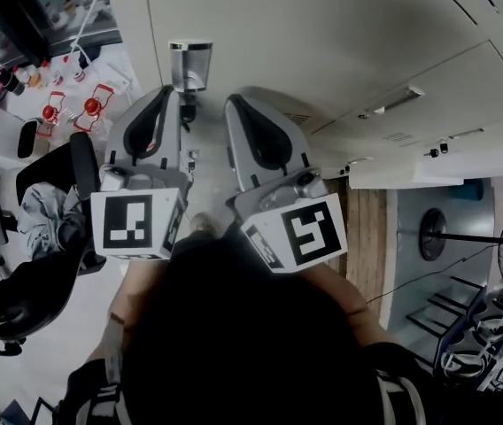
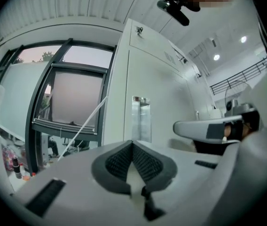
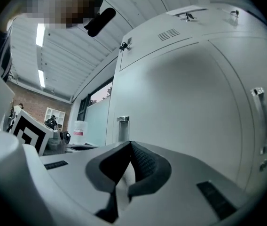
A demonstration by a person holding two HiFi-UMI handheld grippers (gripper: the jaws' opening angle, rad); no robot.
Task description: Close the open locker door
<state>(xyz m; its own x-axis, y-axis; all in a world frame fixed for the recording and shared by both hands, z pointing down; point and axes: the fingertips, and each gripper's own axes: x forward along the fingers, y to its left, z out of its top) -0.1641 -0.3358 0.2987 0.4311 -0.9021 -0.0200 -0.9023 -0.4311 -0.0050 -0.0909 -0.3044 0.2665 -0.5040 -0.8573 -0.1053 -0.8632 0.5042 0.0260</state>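
— While both tools are raised, where is the door we're meant to shut?
— Off to the right of the right gripper (image 3: 130,144), well apart from it. A white locker door (image 1: 437,171) seems to stand out from the locker row (image 1: 322,42). I can't make out its hinge side.
— How will it handle?
— Thin sheet metal, I'd judge: light, stiff, smooth, and free on its hinges. It needs no pinching. A push on the flat face near the free edge should do, gently, or it may bang and bounce back.
— And the grippers?
— The right one is clenched, pad tips together, with nothing between them and touching nothing. The left gripper (image 2: 132,144) is likewise closed tip to tip and empty. A metal pull (image 2: 141,119) on a closed door sits straight ahead of it, near but apart.
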